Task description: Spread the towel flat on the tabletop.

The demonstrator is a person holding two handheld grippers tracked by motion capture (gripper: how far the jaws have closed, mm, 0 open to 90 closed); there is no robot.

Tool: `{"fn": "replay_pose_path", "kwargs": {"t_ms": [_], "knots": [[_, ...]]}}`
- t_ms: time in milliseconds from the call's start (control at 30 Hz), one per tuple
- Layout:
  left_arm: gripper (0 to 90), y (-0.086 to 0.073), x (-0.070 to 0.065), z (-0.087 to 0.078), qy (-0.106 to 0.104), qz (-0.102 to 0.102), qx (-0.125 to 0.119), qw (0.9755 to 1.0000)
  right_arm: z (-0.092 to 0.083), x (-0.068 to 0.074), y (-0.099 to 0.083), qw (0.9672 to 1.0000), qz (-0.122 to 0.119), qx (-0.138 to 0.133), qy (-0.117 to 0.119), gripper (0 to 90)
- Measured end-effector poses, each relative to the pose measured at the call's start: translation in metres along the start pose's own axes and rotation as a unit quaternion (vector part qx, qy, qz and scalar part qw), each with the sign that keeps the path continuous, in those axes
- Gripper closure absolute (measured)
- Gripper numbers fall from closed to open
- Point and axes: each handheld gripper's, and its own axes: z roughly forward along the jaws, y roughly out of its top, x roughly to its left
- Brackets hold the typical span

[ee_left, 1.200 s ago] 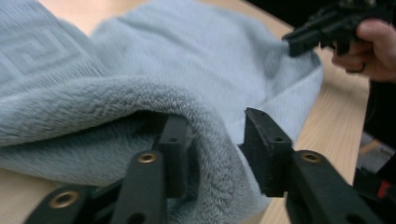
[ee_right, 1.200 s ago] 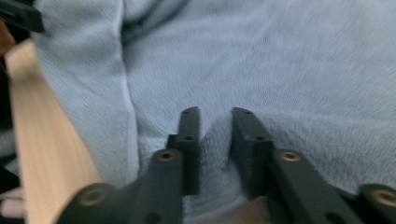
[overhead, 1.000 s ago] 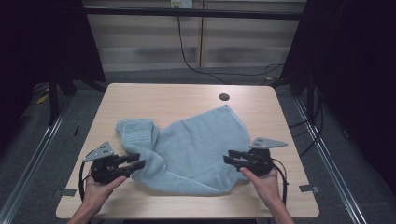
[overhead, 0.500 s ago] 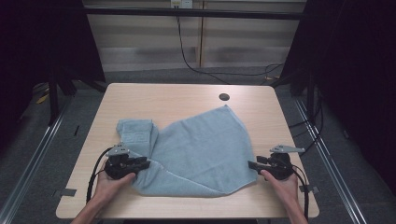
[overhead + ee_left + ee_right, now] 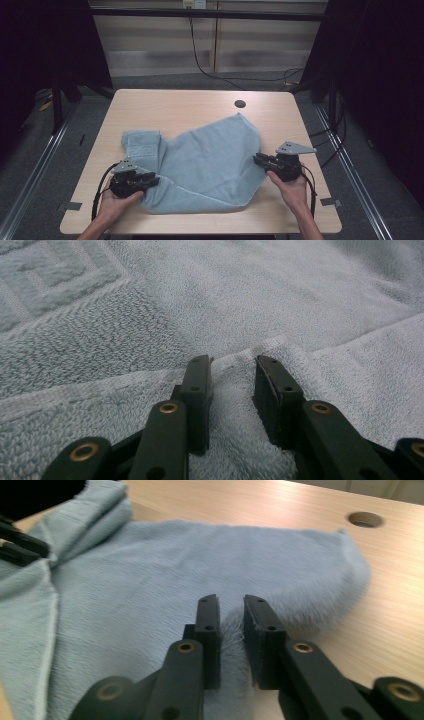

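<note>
Towel (image 5: 210, 165) underside hidden. Left gripper (image 5: 150, 181) clamps its 7 o'clock edge; right gripper (image 5: 260, 160), jaws just closing, pinches its 3 o'clock edge.

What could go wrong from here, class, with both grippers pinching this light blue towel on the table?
1. The right gripper, whose jaws have just been closing, pinches only a thin ridge at the towel edge; it could slip out on a pull.
2. The left gripper clamps a hemmed fold, so it may catch more than one layer and lift a bunch.
3. One end lies doubled over; uneven pulling might drag that lump instead of spreading it.
</note>
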Motion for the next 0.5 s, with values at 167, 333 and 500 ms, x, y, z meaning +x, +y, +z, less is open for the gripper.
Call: {"fn": "replay_pose_path", "kwargs": {"t_ms": [167, 333, 500], "knots": [[65.5, -0.001, 0.0, -0.004, -0.005, -0.005, -0.001, 1.0, 0.001, 0.008, 0.001, 0.9993, 0.0, -0.006, 0.036, 71.0], [62.1, 0.001, -0.002, -0.005, -0.008, -0.004, -0.009, 0.9999, 0.0, 0.001, -0.012, 0.9992, 0.019, 0.026, 0.024, 64.8], [59.9, 0.015, 0.006, -0.019, -0.014, -0.014, -0.046, 0.9988, 0.002, 0.004, -0.041, 0.9957, 0.031, 0.083, 0.025, 53.0]]}}
